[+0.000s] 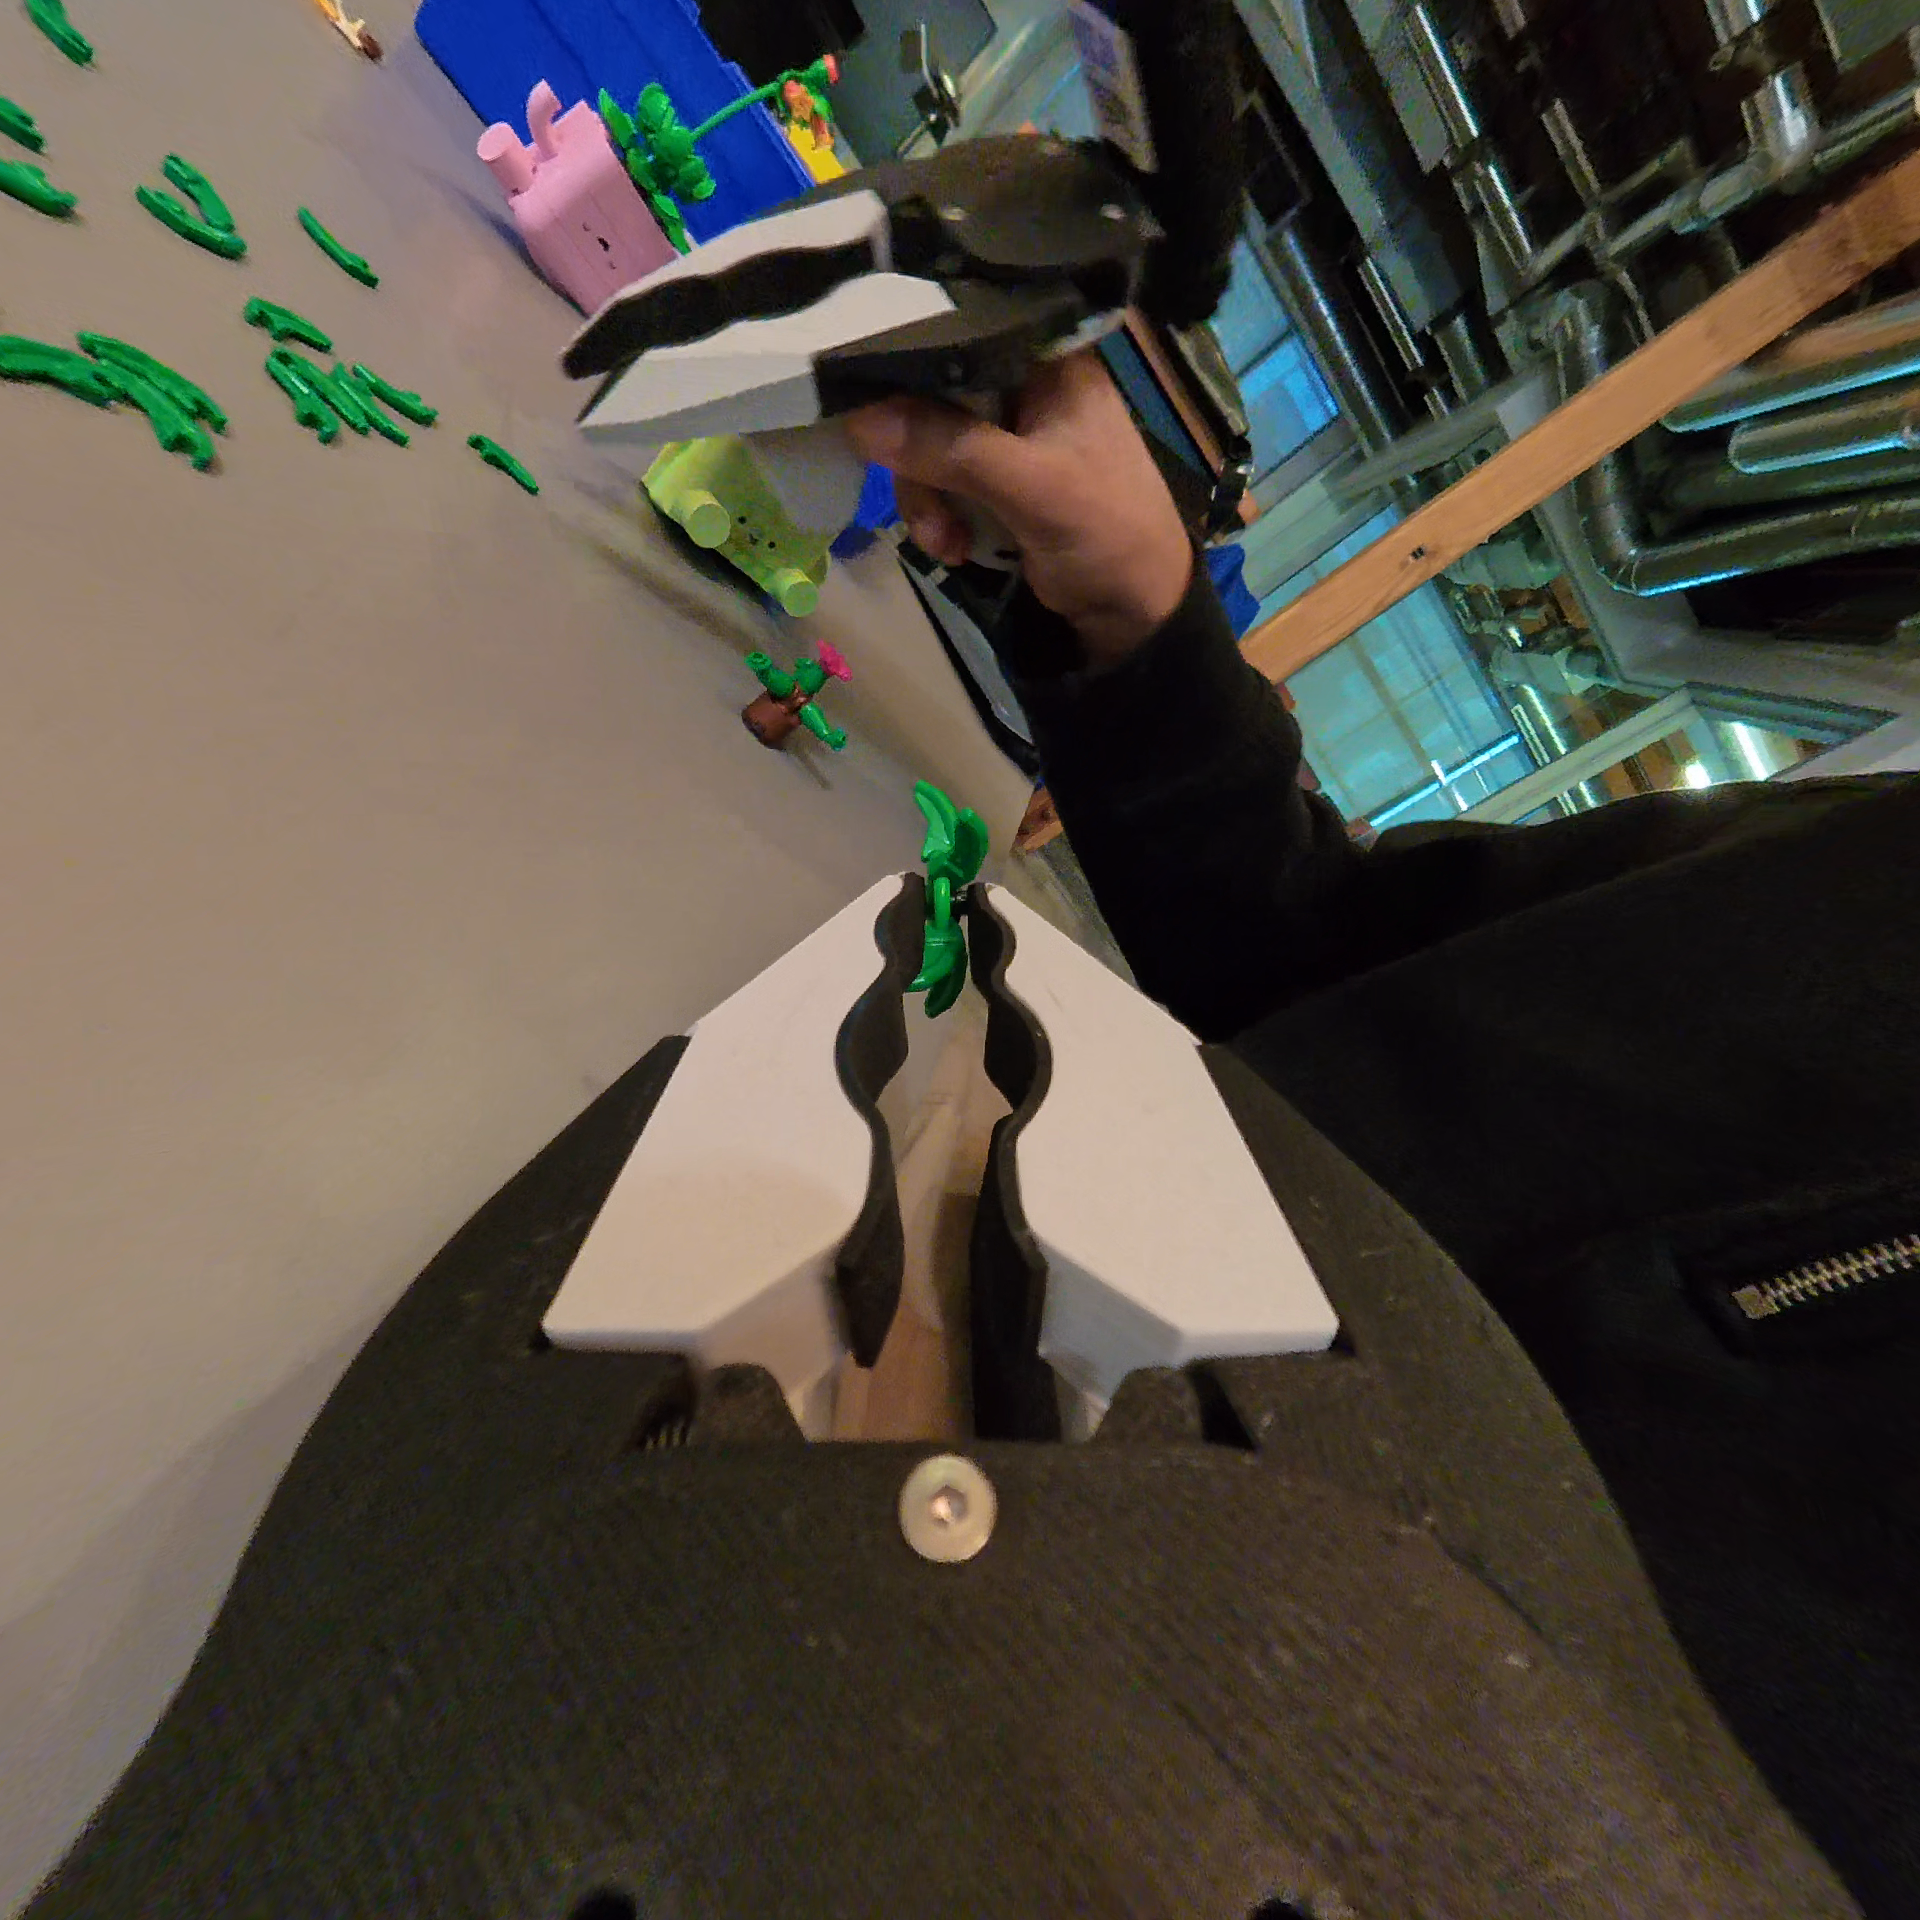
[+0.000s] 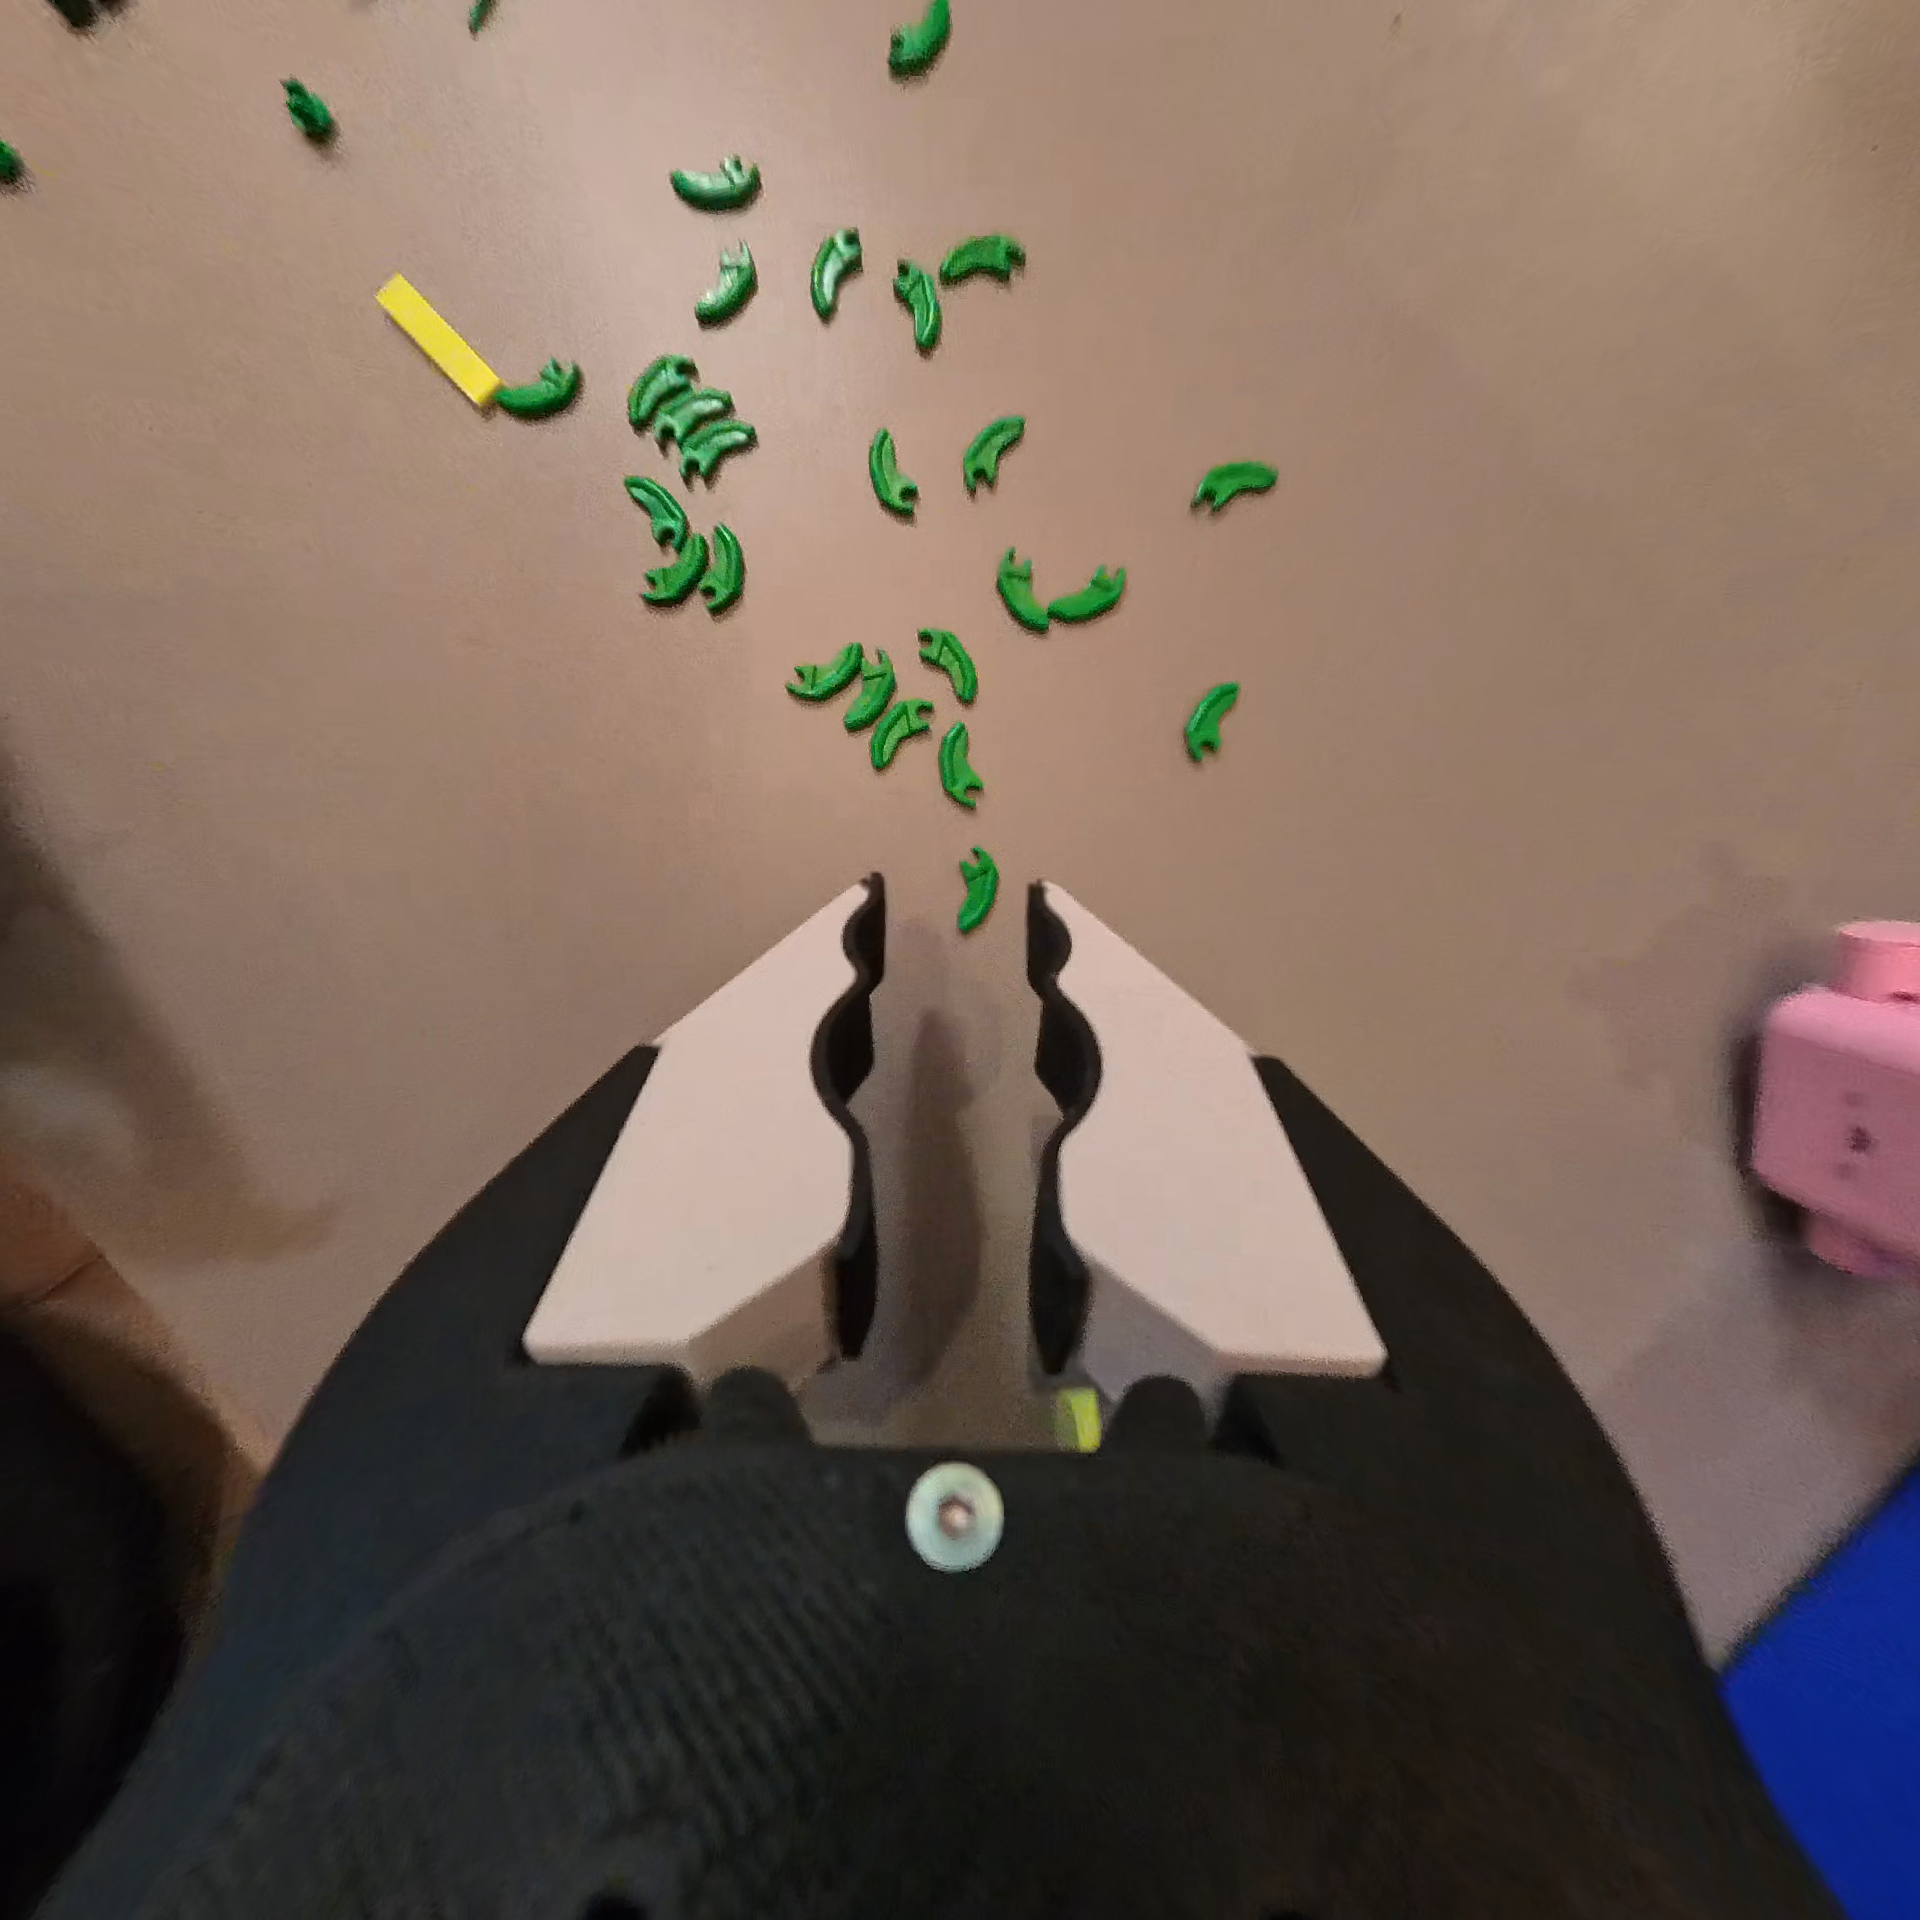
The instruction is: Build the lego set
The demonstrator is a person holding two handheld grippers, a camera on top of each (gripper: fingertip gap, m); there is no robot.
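My left gripper (image 1: 943, 896) is shut on a small green leafy plant piece (image 1: 945, 914), held at the fingertips above the grey table (image 1: 364, 935); leaves stick out past the tips and back between the pads. My right gripper (image 2: 956, 902) is open and empty, pointing down over the table (image 2: 1455, 520). A single green leaf piece (image 2: 978, 888) lies on the table between its fingertips, touching neither pad. Several more loose green leaf pieces (image 2: 904, 717) lie scattered beyond it. The right gripper also shows in the left wrist view (image 1: 613, 379), held in a hand, jaws slightly apart.
A pink block figure (image 1: 577, 203) (image 2: 1839, 1101) and a lime-green block figure (image 1: 748, 514) stand on the table. A small brown pot with green stems and a pink flower (image 1: 795, 696) is near the table edge. A yellow bar (image 2: 436, 338) lies far left. A blue tray (image 1: 623, 62) stands behind. Across from one pair of fingers to the other is roughly 20 centimetres.
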